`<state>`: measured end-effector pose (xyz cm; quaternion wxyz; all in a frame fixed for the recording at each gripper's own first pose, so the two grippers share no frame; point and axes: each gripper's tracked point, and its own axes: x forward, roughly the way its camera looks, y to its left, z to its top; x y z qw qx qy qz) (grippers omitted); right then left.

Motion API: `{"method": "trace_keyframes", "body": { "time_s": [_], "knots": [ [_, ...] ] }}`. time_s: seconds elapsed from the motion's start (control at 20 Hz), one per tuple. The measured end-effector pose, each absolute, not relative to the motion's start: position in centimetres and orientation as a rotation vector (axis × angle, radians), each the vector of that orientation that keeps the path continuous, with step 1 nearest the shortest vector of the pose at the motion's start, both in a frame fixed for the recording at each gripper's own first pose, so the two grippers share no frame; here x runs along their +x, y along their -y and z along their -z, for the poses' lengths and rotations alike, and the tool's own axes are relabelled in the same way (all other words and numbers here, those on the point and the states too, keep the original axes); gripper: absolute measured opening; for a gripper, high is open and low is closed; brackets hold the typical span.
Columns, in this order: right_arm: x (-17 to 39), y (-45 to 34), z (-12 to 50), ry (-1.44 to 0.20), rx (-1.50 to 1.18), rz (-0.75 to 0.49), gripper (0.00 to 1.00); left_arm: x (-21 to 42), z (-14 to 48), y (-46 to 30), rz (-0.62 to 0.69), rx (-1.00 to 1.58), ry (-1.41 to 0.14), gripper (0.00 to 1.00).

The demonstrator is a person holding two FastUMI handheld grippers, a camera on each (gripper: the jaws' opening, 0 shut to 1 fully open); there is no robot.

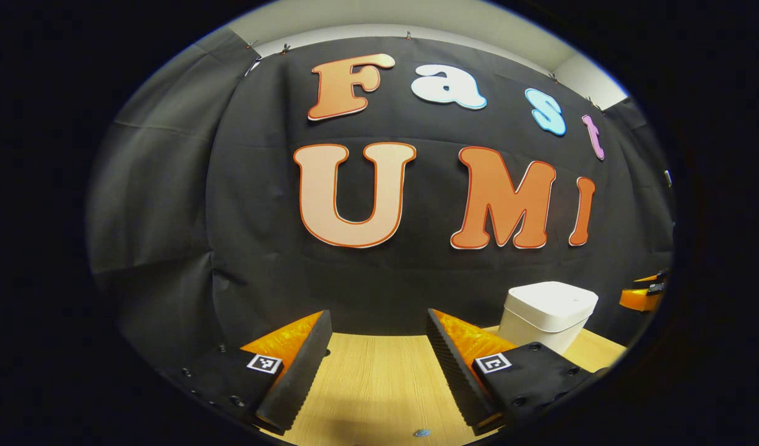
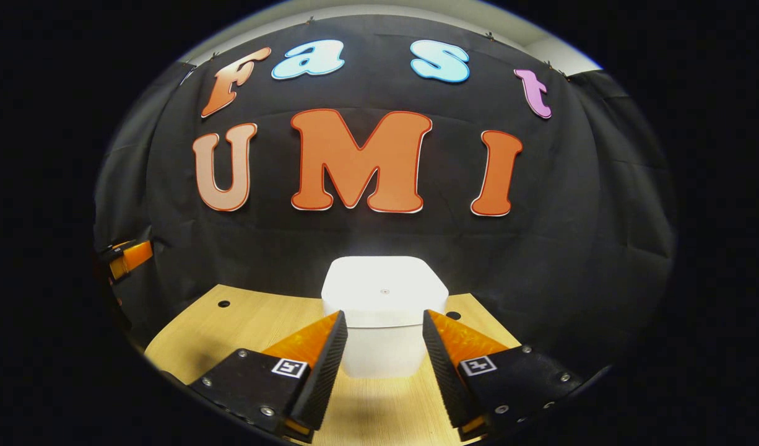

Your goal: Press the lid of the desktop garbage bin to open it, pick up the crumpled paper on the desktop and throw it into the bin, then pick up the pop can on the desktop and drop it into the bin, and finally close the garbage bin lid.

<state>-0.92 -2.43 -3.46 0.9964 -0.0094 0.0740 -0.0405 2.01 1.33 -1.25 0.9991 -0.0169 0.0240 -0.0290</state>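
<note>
Right gripper (image 2: pixel 382 347) is held above the wooden desktop (image 2: pixel 255 322) with its two fingers spread wide and nothing between them; the garbage bin (image 2: pixel 384 310) stands directly ahead, centred in the gap but beyond the fingertips, not touched. Left gripper (image 1: pixel 378 365) is likewise spread wide and empty, over bare desktop (image 1: pixel 379 384), with the same bin (image 1: pixel 546 313) ahead and off to its right, near the right finger in the view but apart from it. Count: one bin, white, square with rounded corners, its lid (image 2: pixel 384 288) down and flush; two grippers; two round holes in the desktop, one to the left of the bin (image 2: pixel 223 304) and one just beside its right side (image 2: pixel 453 315). In the right gripper view part of the left gripper (image 2: pixel 127 257) shows at the far left edge, well apart from the bin; in the left gripper view part of the right gripper (image 1: pixel 644 296) shows at the far right edge. Desktop's far edge meets the black cloth wall (image 2: pixel 602 248) close behind the bin. Open wood lies on both sides of the bin and in front of it. One small blue speck (image 1: pixel 422 432) lies on the wood near the left gripper; what it is cannot be told.
</note>
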Motion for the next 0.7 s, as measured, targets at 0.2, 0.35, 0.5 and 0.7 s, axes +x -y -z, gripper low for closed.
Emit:
{"method": "trace_keyframes", "body": {
  "time_s": [0.2, 0.35, 0.5, 0.7],
  "knots": [
    [-0.6, 2.9, 3.4, -0.153, -0.019, 0.093, 0.41, 2.1, 1.4, -1.6, 0.058, -0.036, -0.049, 0.98],
    [-0.3, 3.5, 3.5, -0.165, -0.019, 0.103, 0.14, 2.1, 1.3, -2.2, 0.048, -0.028, -0.04, 0.96],
    [-0.1, 3.8, 3.0, -0.17, -0.006, 0.106, 0.01, 2.2, 1.3, -2.2, 0.053, -0.027, -0.042, 0.98],
    [1.0, 3.5, 2.7, -0.213, -0.018, 0.07, 0.01, 2.5, 1.3, -2.0, 0.063, -0.027, -0.043, 0.98]
  ]
}}
